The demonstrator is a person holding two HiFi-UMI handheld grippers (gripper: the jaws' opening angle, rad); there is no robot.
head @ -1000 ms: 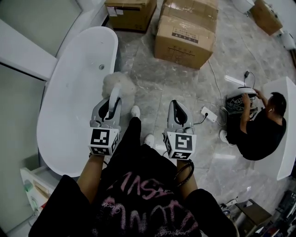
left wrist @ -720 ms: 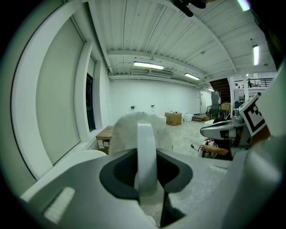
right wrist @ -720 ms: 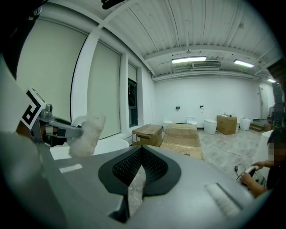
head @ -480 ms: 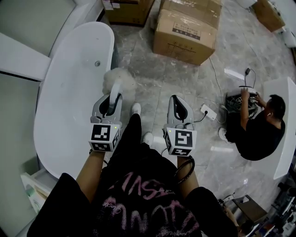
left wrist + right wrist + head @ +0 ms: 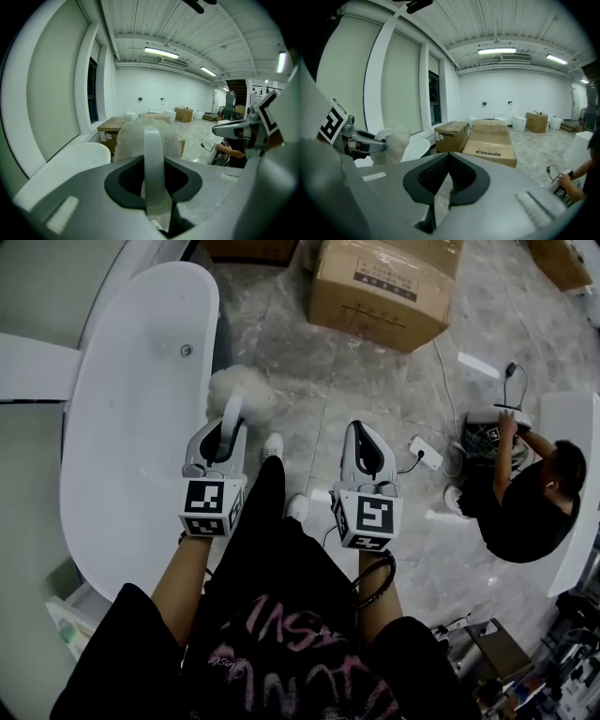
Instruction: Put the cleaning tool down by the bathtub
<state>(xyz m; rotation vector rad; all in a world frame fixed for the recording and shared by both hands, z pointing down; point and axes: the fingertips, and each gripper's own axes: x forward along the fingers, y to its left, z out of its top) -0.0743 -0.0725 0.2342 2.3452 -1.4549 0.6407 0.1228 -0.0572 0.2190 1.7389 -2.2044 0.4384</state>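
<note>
**Head view.** The left gripper (image 5: 225, 433) pinches the pale handle of the cleaning tool (image 5: 240, 396). The tool's fluffy head hangs over the floor (image 5: 309, 381) just beside the right rim of the bathtub (image 5: 112, 437). The right gripper (image 5: 360, 439) is held near it, over bare floor. Open floor runs between the tub rim and the cardboard box (image 5: 384, 287) ahead. To the right lie a power strip (image 5: 422, 454) with its cables and a seated person (image 5: 530, 512). The tub's near end and the wearer's shoes (image 5: 274, 444) are partly covered by the wearer's arms and clothing.

**Left gripper view.** The jaws are pressed onto the tool's handle, which stands upright between them. The fluffy head blocks the floor straight ahead. The tub rim curves along the lower left.

**Right gripper view.** The jaws meet tip to tip with nothing between them. At the left edge the other gripper and the fluffy head show against the tub. Stacked boxes stand ahead on open floor. The seated person is cut off at the lower right.
</note>
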